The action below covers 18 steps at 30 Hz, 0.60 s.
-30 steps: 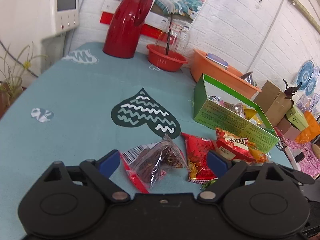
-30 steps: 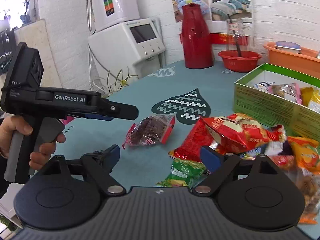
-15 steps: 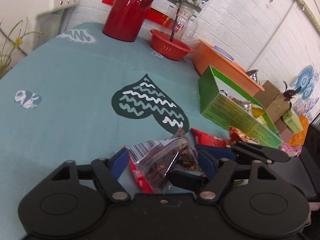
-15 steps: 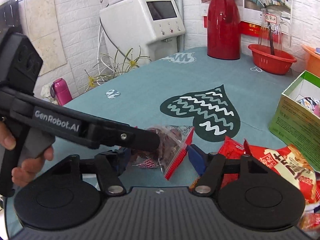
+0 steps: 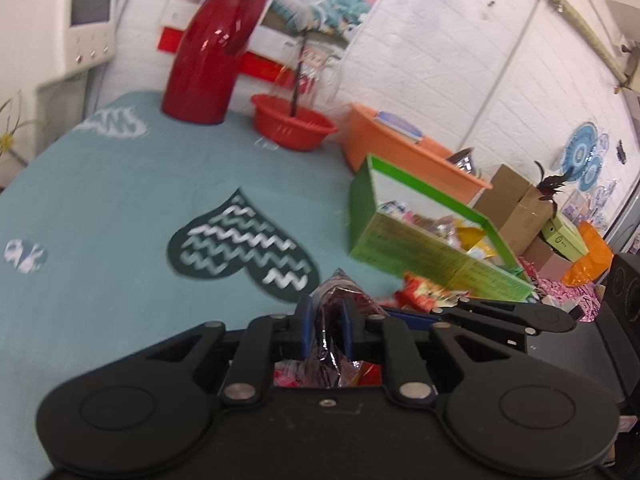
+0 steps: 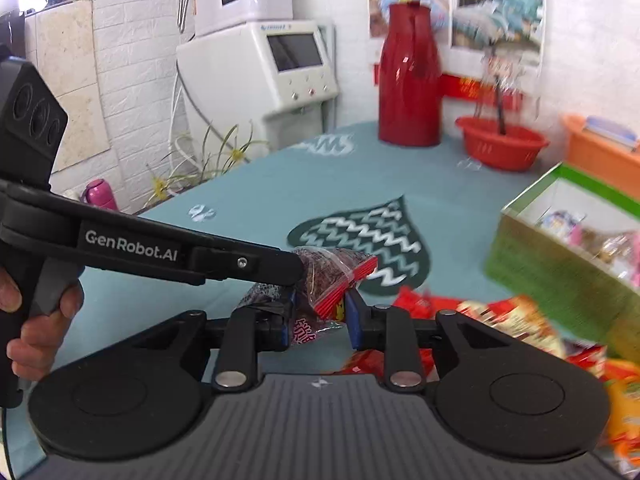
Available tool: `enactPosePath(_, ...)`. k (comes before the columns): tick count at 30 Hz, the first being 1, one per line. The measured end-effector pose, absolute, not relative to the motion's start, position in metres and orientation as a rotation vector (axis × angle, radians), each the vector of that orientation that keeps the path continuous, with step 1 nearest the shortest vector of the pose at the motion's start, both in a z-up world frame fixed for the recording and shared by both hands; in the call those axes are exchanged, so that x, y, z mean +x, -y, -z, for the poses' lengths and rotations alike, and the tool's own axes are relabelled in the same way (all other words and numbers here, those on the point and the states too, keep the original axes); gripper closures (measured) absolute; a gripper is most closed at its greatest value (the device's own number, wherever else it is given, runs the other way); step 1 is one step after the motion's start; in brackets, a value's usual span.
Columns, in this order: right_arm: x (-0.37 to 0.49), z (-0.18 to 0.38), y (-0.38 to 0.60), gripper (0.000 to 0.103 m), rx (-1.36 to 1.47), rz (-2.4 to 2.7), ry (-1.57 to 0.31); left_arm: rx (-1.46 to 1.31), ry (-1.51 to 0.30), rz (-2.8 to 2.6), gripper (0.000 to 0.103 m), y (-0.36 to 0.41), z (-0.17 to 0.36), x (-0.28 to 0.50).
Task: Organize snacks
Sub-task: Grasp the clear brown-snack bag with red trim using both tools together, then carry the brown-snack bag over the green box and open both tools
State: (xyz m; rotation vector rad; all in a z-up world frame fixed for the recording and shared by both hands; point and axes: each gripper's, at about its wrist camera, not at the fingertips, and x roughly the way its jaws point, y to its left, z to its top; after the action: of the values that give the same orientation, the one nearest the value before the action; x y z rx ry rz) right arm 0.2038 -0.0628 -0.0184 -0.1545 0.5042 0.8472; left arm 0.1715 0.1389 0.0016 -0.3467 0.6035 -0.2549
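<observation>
- Clear snack bag point(image 5: 340, 312) of dark dried bits, red zip strip along one edge; sits just in front of the green box point(image 5: 420, 248), over the teal tablecloth point(image 5: 120, 200), near the dark heart print point(image 5: 240, 248).
- Left gripper point(image 5: 325, 322): jaws closing, blue pads already pinching the bag's crumpled film, so it is gripping the bag.
- Right gripper point(image 6: 320, 316): jaws closing too, the same bag point(image 6: 320, 276) between its pads at the red zip end; pads look to be on it, grip less sure on the right pad.
- Both grippers on one bag, left gripper's arm crossing the right wrist view just left of the bag.
- Handling, my read: light, soft, crinkly film, slippery; contents loose and shift, bag sags if held by a corner. Zip strip is the stiffest part, best hold there or on bunched film above the contents. Low crush risk, but a hard squeeze could pop the seal.
- Green box: open top, part full of mixed wrapped snacks, pale and yellow packs; exact items blurred.
- Loose red and orange snack packs point(image 6: 500, 320) lie on the cloth at the foot of the green box, not boxed yet.
- Behind the green box: orange tub point(image 5: 400, 148), contents unclear; red basin point(image 5: 294, 128) with a dark stick standing in it.
</observation>
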Motion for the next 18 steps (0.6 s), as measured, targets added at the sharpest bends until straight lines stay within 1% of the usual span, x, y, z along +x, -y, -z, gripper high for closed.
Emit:
enactPosePath(2, 0.205, 0.013, 0.072, 0.058, -0.145, -0.838, -0.492, -0.339, -0.601, 0.269, 0.042, -0.132, -0.007, 0.173)
enactPosePath(3, 0.206, 0.012, 0.076, 0.058, -0.142, -0.833, -0.495, -0.323, -0.6, 0.272, 0.04, -0.129, -0.008, 0.173)
enactPosePath(4, 0.206, 0.013, 0.079, 0.058, -0.143, -0.832, -0.499, -0.311, -0.599, 0.257, 0.027, -0.127, -0.007, 0.171)
enactPosePath(5, 0.205, 0.016, 0.082, 0.058, -0.14, -0.834, -0.505, -0.3, -0.595, 0.239, 0.002, -0.126, -0.006, 0.169)
enactPosePath(6, 0.206, 0.019, 0.084, 0.058, -0.133, -0.839, -0.518, -0.299, -0.592, 0.23, 0.0, -0.126, -0.004, 0.167)
enactPosePath(8, 0.206, 0.028, 0.088, 0.058, -0.112, -0.844, -0.543, -0.317, -0.597, 0.228, 0.0, -0.131, 0.005, 0.162)
enactPosePath(15, 0.203, 0.038, 0.09, 0.057, -0.098, -0.844, -0.552, -0.45, -0.728, 0.254, 0.0, -0.145, 0.04, 0.167)
enactPosePath(18, 0.202, 0.041, 0.096, 0.056, -0.097, -0.842, -0.556, -0.466, -0.722, 0.272, 0.0, -0.147, 0.046, 0.165)
